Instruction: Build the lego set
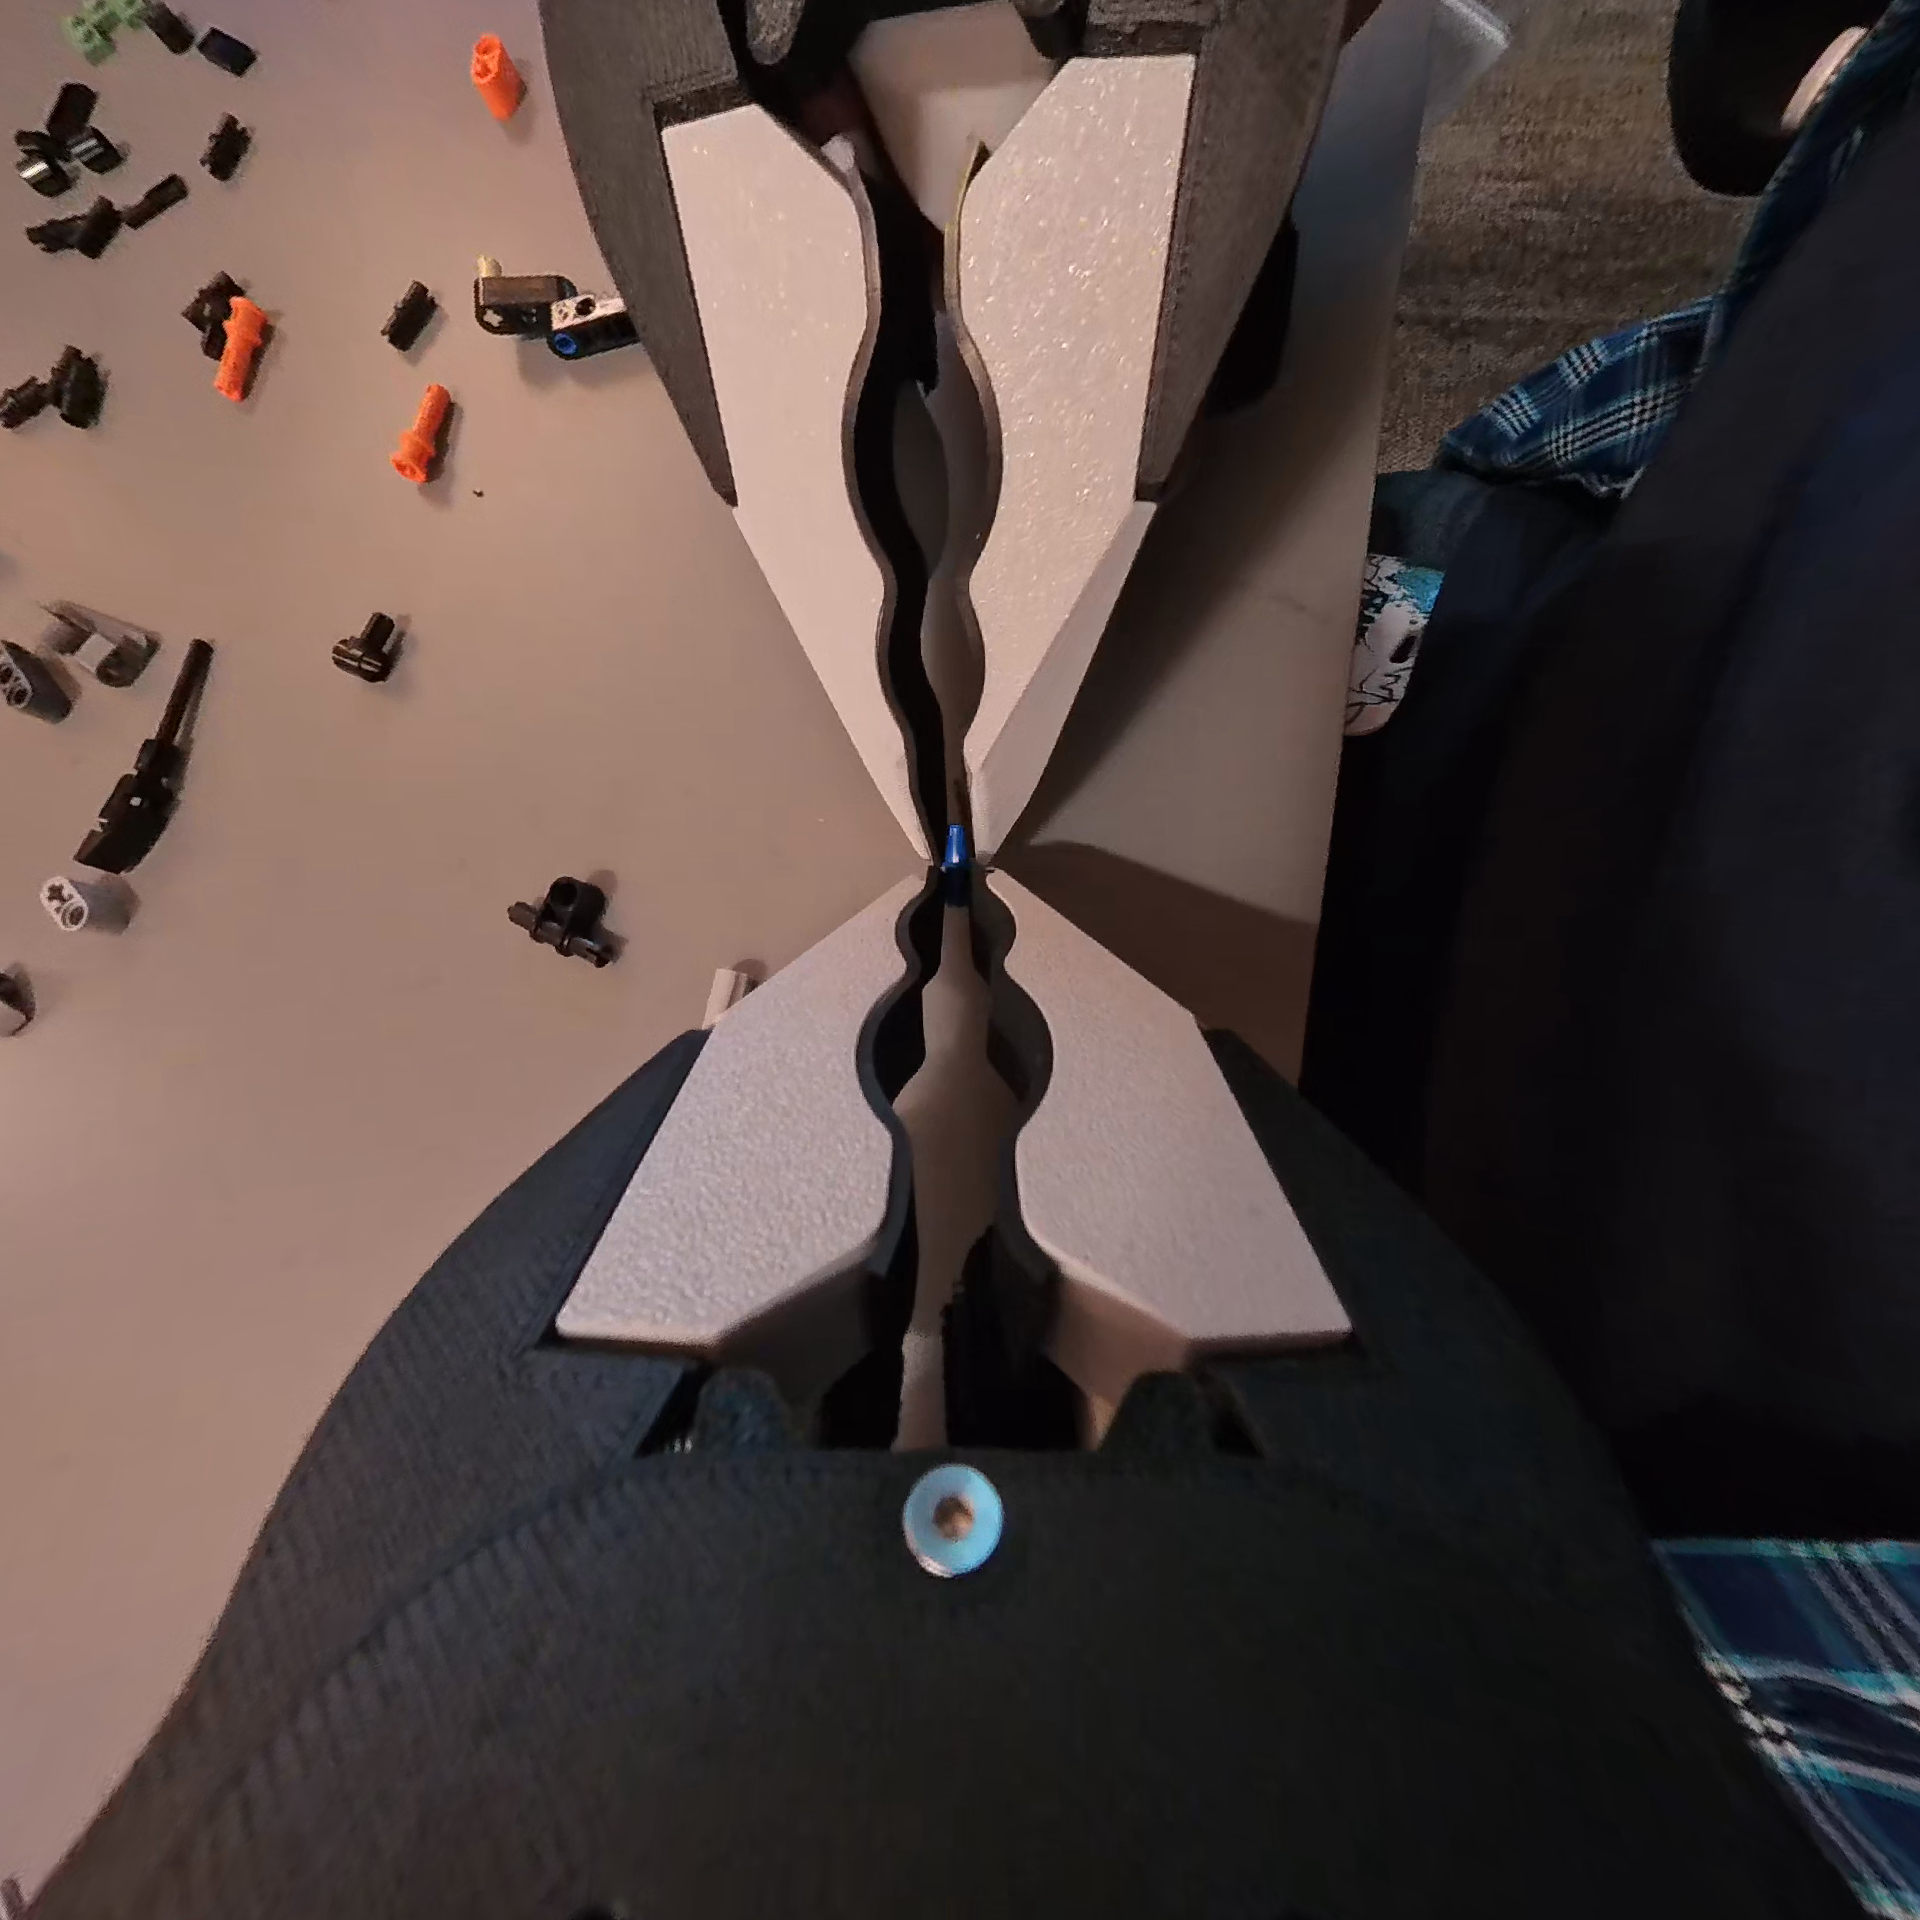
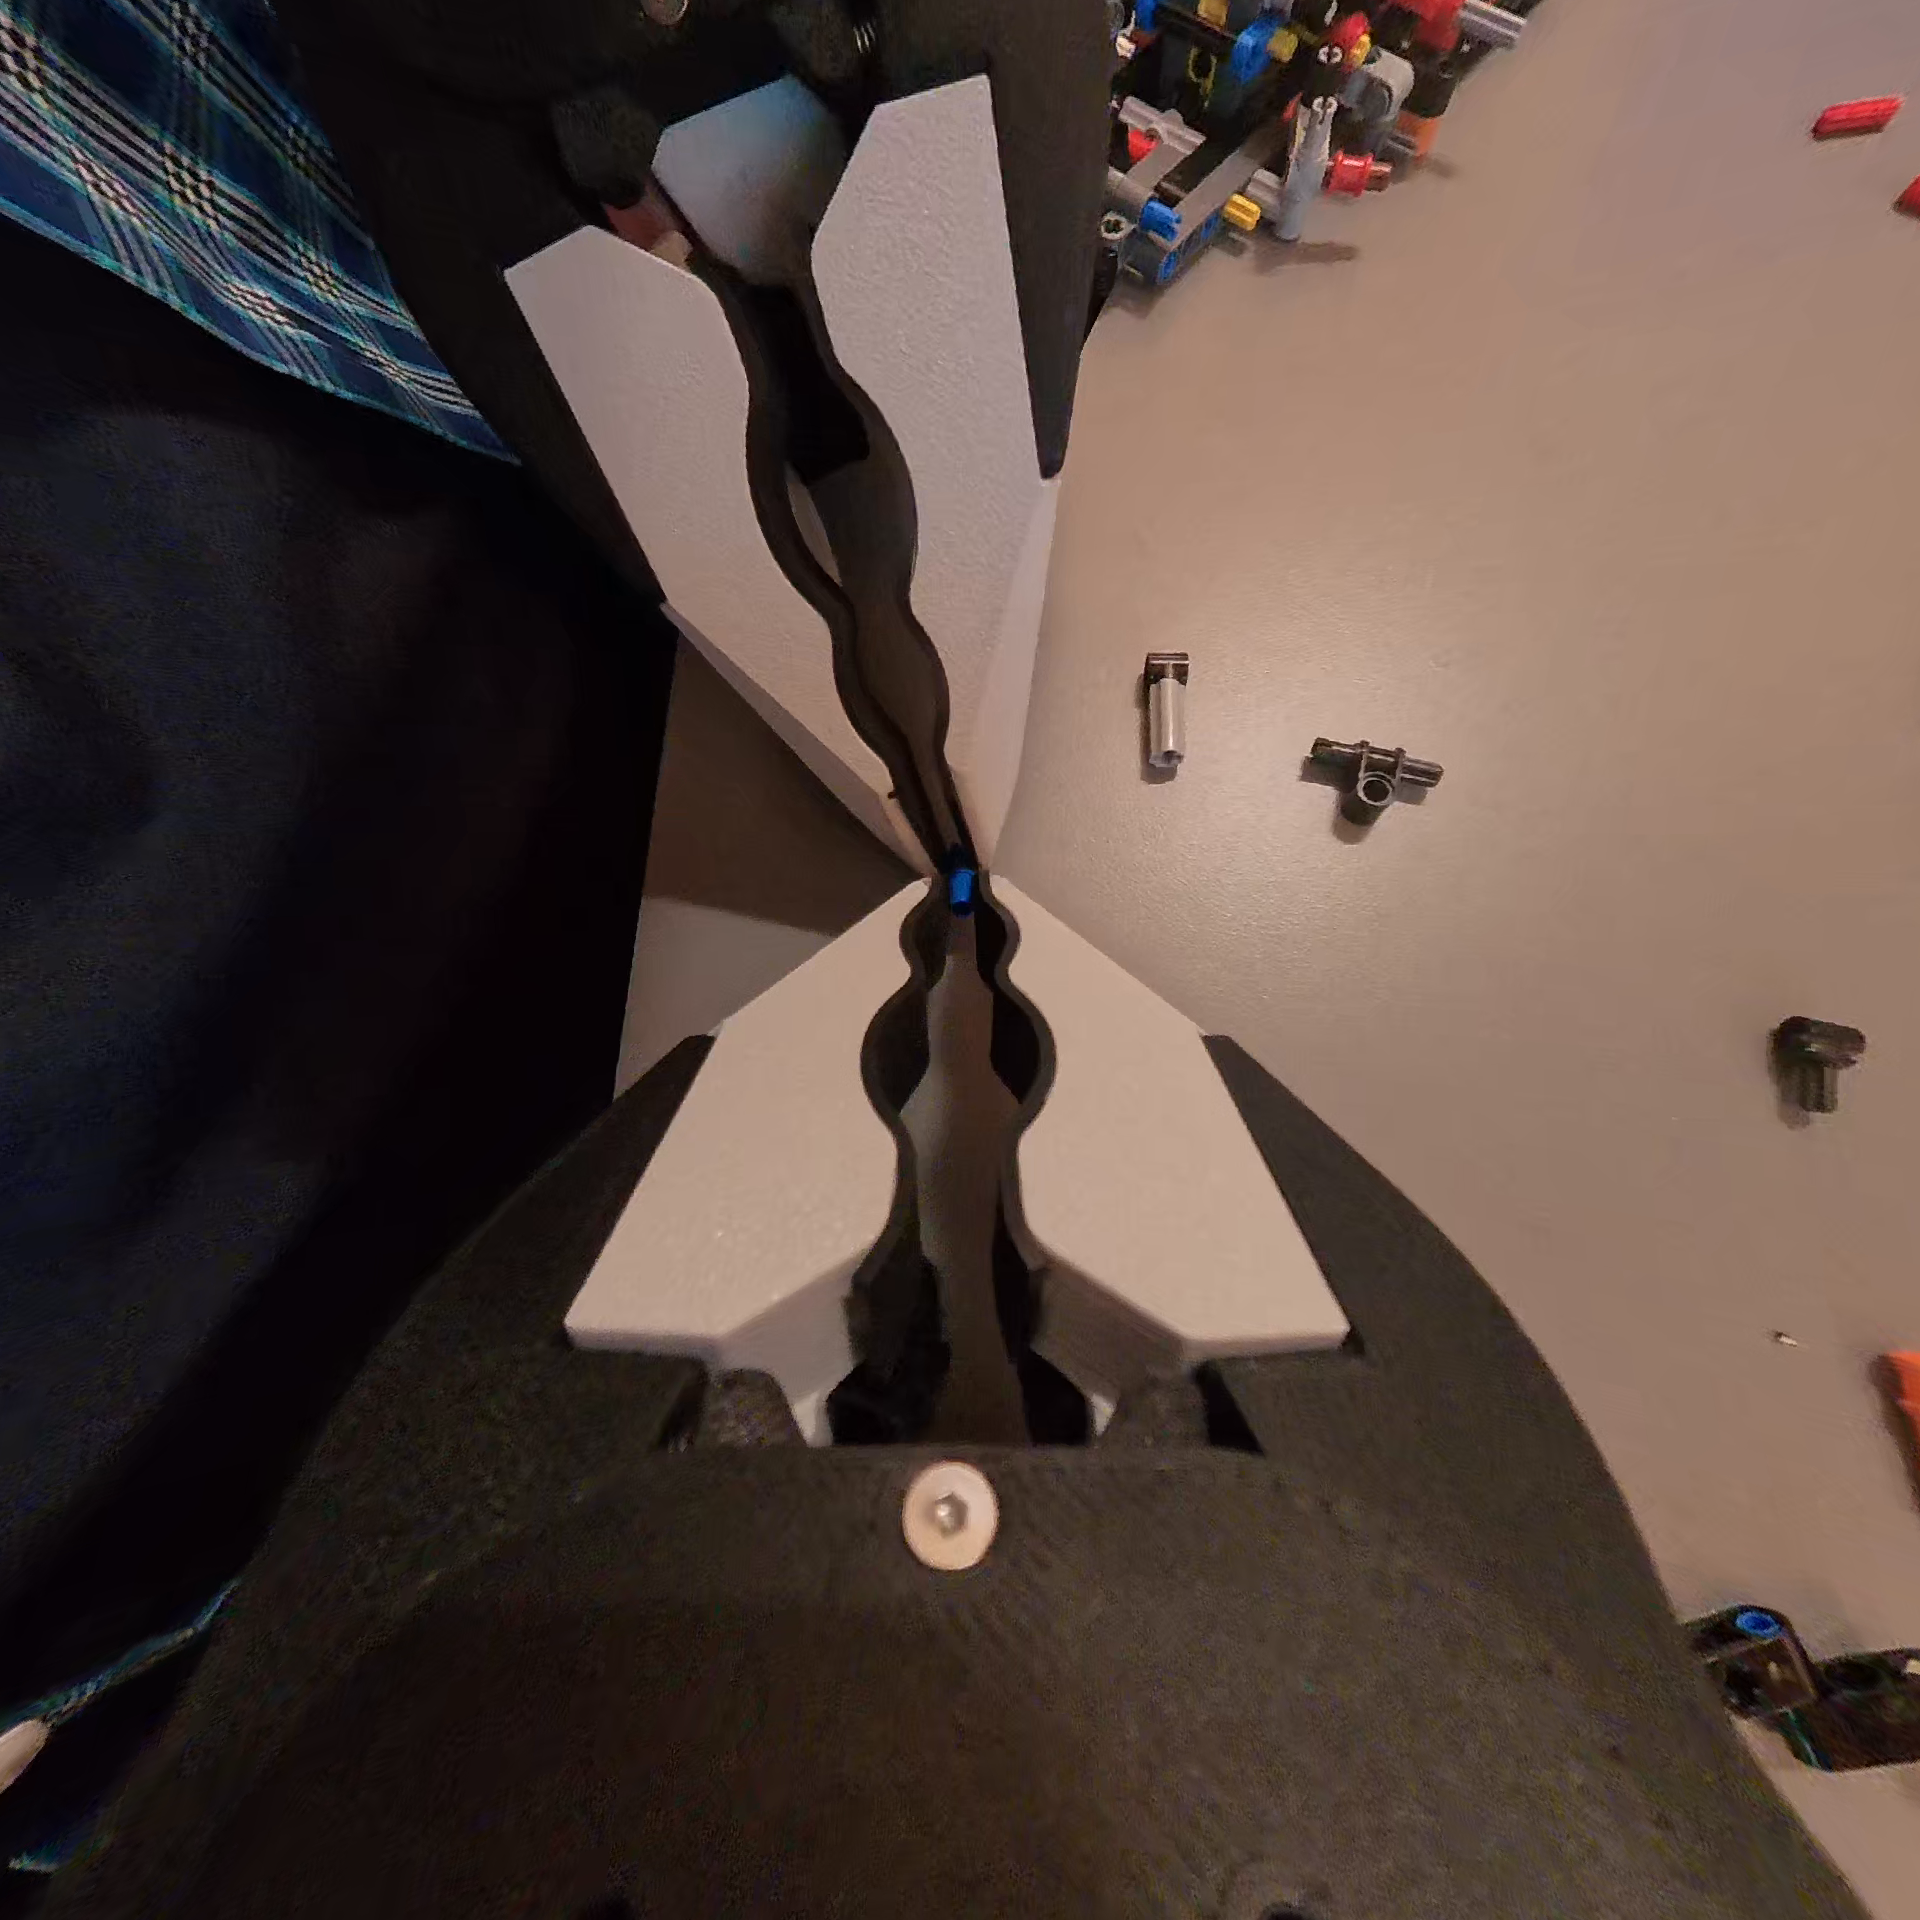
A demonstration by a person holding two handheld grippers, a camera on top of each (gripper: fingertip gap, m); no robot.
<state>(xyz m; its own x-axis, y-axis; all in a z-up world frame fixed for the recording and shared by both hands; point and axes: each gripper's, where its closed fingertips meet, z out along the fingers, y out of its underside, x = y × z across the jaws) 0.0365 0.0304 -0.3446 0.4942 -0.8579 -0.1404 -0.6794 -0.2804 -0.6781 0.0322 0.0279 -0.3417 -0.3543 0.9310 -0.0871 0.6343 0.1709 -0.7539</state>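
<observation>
Left gripper (image 1: 954,894): fingers closed tip to tip on a small blue pin (image 1: 954,868), held above the counter (image 1: 582,644) at its edge.

Right gripper (image 2: 956,899): fingers likewise pinched nearly shut on the same blue pin (image 2: 957,891). The two grippers met nose to nose, each entering the other's view from 12 o'clock, the pin being the only thing between their tips.

Surroundings, left wrist view: loose parts lay scattered from 9 to 11 o'clock, well apart from the grippers. These included three orange pins (image 1: 421,434), a black axle piece (image 1: 145,769), a black connector (image 1: 566,920) at 9 o'clock nearest the tips, grey sleeves (image 1: 88,902), and a green piece (image 1: 104,23) in the top corner. A person's plaid shirt (image 1: 1579,416) and dark clothing filled the 1 to 5 o'clock side.

Surroundings, right wrist view: the partly built lego model (image 2: 1278,125) stood at 1 o'clock, behind the opposing gripper's body. A grey pin (image 2: 1166,712) and a black cross connector (image 2: 1371,777) lay at 2 o'clock; a black stub connector (image 2: 1816,1065) lay at 3 o'clock. A black-and-blue assembly (image 2: 1808,1683) sat at 4 o'clock.

Obstructions: each gripper's body hid the counter directly ahead of the other.
</observation>
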